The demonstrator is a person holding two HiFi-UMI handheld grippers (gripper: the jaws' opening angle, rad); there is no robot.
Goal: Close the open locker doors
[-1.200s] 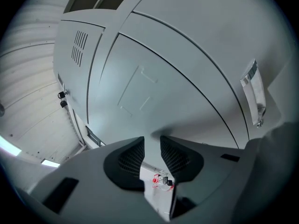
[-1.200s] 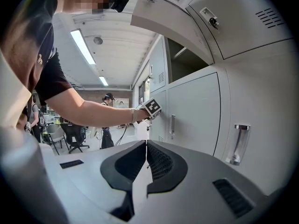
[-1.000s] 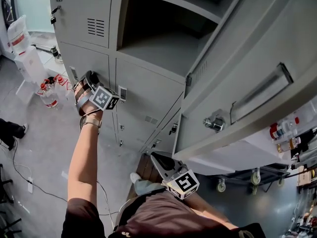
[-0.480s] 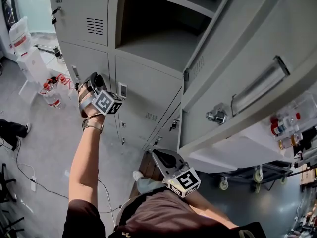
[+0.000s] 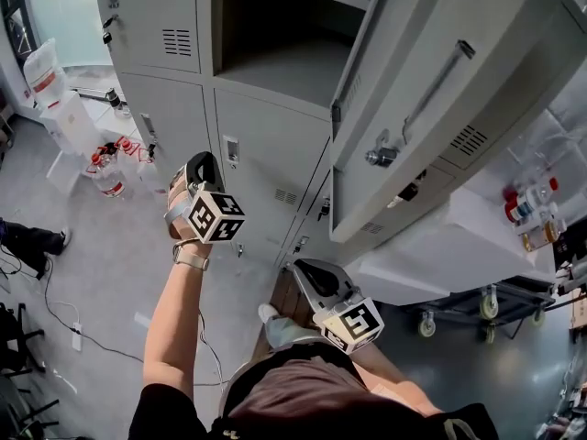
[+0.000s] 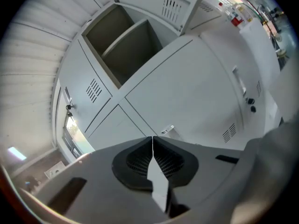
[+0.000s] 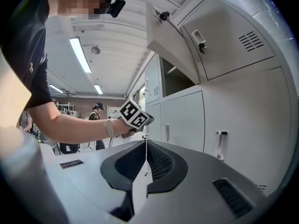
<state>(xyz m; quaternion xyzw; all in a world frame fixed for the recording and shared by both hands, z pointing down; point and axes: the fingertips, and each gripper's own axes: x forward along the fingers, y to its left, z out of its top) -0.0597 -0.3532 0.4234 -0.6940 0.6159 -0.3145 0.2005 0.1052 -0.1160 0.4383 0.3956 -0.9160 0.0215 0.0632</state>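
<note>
Grey room floor [image 5: 101,273] below a wall of grey lockers [image 5: 266,154], open locker door [image 5: 431,81] swung out at upper right, left gripper [image 5: 204,160] raised before the lockers, jaws pressed together, empty, right gripper [image 5: 304,269] low near the body, jaws also together, holding nothing

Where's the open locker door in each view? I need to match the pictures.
Head view: upper right, the open locker door, swung out.
Left gripper view: top centre, vent showing.
Right gripper view: top centre, seen from below.
Shared landmark: the open compartment beside it.
</note>
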